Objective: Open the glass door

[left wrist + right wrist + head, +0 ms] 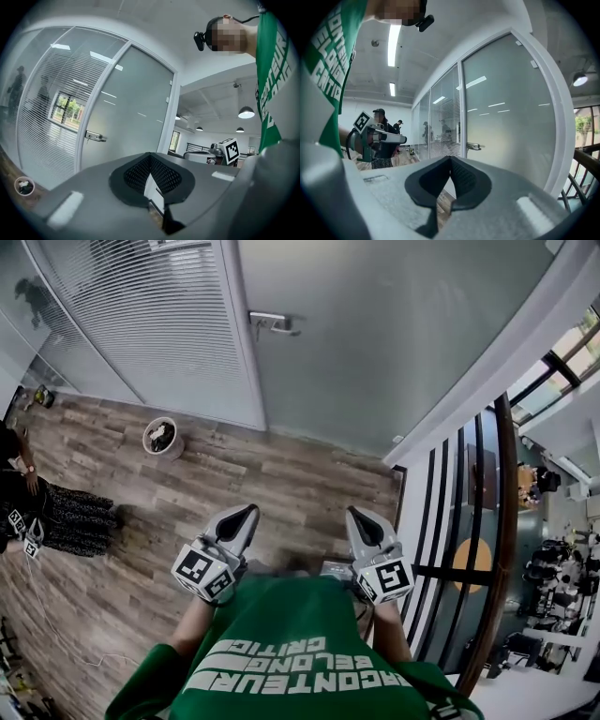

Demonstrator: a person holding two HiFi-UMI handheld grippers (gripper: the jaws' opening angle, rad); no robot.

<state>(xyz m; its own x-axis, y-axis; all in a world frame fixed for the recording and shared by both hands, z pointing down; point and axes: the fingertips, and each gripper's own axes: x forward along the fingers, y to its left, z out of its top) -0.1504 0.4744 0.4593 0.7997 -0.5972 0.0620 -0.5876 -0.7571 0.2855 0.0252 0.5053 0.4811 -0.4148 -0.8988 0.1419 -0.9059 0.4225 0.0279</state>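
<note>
Frosted glass fills the door [375,343], closed in its white frame at the far side of the wooden floor [234,474]. Its metal handle [272,322] sits on the left edge, beside slatted blinds [159,315]. The left claw [240,517] and right claw [364,519] hang near the person's chest, jaws together on nothing. Only the gripper views show the ceiling lights [393,42].

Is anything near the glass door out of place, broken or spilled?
Nothing looks broken or spilled. The door is shut, its handle level. Only a round pot stands alone on the floor, by the glass panel left of the door.
</note>
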